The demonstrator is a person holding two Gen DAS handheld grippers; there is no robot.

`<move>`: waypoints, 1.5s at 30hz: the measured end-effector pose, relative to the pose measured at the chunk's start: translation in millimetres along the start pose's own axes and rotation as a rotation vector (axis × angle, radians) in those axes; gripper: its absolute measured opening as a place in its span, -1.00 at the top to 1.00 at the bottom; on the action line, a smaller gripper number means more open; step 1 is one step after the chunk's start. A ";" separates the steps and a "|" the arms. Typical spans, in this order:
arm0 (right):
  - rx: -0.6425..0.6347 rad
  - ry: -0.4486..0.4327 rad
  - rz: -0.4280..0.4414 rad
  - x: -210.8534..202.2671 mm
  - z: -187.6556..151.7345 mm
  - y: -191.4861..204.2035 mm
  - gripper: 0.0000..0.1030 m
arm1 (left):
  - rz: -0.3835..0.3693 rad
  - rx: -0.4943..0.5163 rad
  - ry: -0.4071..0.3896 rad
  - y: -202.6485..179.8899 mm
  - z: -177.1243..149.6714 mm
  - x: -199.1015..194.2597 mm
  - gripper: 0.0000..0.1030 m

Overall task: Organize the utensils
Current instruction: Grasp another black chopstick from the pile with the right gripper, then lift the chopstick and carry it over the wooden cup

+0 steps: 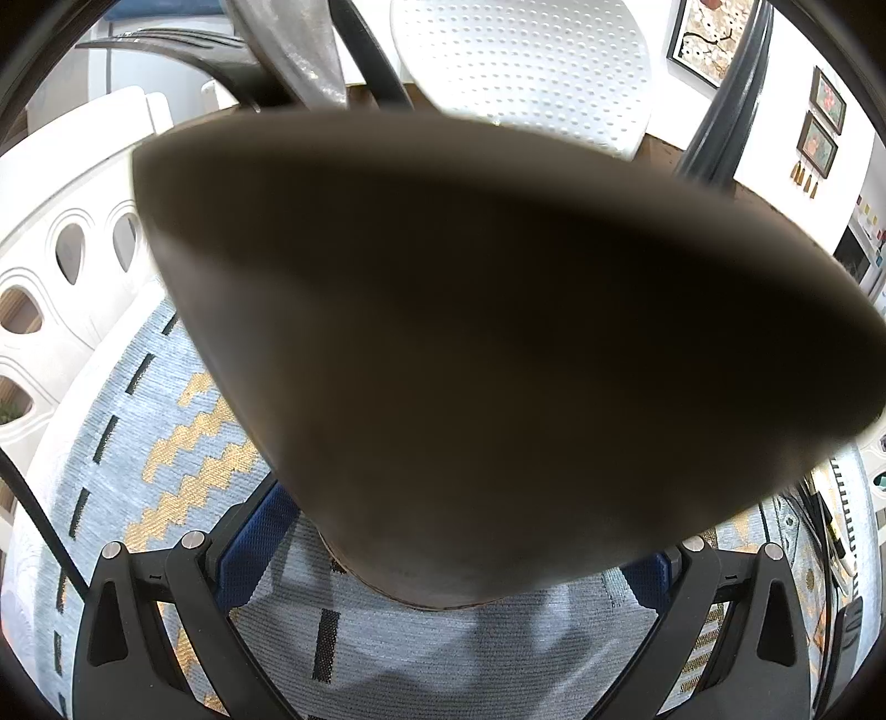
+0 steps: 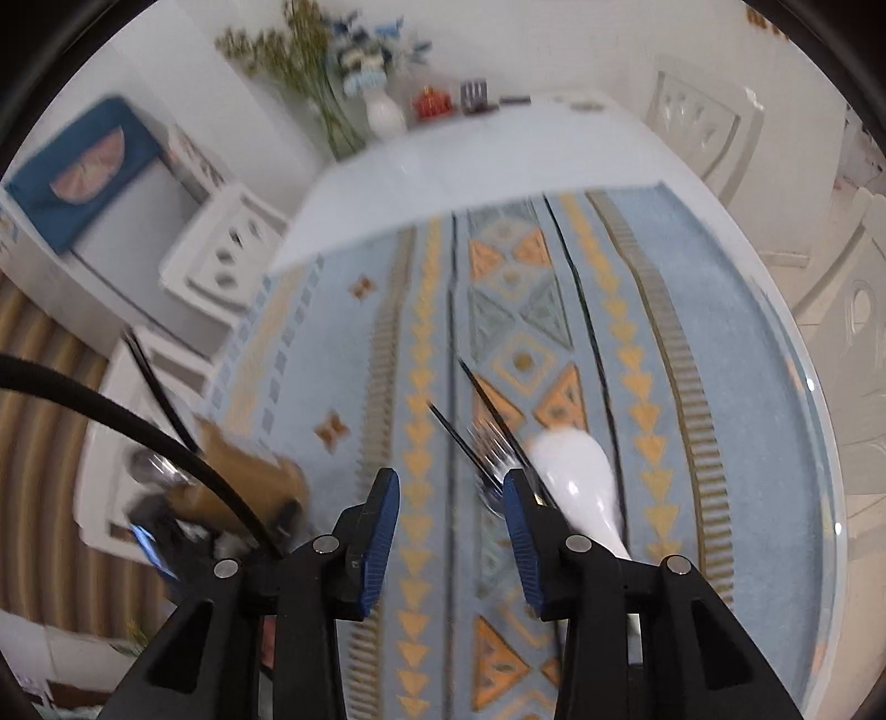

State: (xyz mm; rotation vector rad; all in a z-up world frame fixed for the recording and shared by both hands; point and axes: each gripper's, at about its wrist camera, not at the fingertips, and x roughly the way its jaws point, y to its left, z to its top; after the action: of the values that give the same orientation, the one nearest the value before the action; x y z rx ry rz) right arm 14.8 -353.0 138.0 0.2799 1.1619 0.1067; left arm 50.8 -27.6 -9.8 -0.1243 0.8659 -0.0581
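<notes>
In the left wrist view a brown utensil holder (image 1: 470,332) fills most of the picture. My left gripper (image 1: 459,554) is shut on its lower part, blue pads (image 1: 249,548) against its sides. A fork (image 1: 183,50), a metal spoon (image 1: 299,50) and black chopsticks (image 1: 371,55) stick out of its top. In the right wrist view my right gripper (image 2: 449,482) stands open over the patterned cloth with nothing between its fingers. Just right of its right finger lie a metal fork (image 2: 490,448), black chopsticks (image 2: 493,404) and a white spoon (image 2: 576,471). The holder (image 2: 243,476) shows at the lower left.
The blue and orange patterned cloth (image 2: 332,332) covers the round table, whose glass edge (image 2: 830,498) curves at the right. A white vase with flowers (image 2: 382,113) and a red item (image 2: 432,102) stand at the far end. White chairs (image 1: 526,61) surround the table. A black cable (image 2: 111,410) crosses the left.
</notes>
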 end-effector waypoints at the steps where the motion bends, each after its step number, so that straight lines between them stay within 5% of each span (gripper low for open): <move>1: 0.004 0.031 -0.022 8.9 -3.6 -3.4 0.29 | 0.000 0.000 0.000 0.0 0.0 0.0 -1.00; 4: -0.001 0.166 -0.085 41.4 -19.5 -10.9 0.55 | 0.000 0.000 0.000 0.6 0.2 0.2 -1.00; 12: -0.028 0.300 -0.201 83.8 -43.7 -24.9 0.59 | 0.000 0.000 0.000 0.7 0.2 0.1 -1.00; 18: -0.075 0.292 -0.229 94.4 -48.0 -21.3 0.88 | 0.000 0.000 0.000 0.2 -0.1 0.0 -1.00; 22: -0.056 0.249 -0.173 79.3 -46.0 -19.6 0.89 | -0.001 -0.001 0.000 0.5 0.0 0.2 -1.00; 31: -0.048 -0.038 0.039 -4.3 -25.4 2.0 0.89 | -0.001 -0.001 0.000 1.4 -0.2 0.4 -1.00; 38: -0.098 -0.358 0.041 -71.8 7.6 66.7 0.89 | -0.001 -0.001 0.000 1.4 -0.3 0.4 -1.00; 45: -0.136 -0.592 0.198 -100.7 28.0 142.2 0.89 | 0.000 0.000 0.000 1.5 -0.2 0.3 -1.00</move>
State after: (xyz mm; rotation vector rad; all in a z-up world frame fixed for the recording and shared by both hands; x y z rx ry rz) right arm 9.2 -243.8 276.6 0.2806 0.5349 0.2573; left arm 50.9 -26.1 -10.4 -0.1248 0.8657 -0.0580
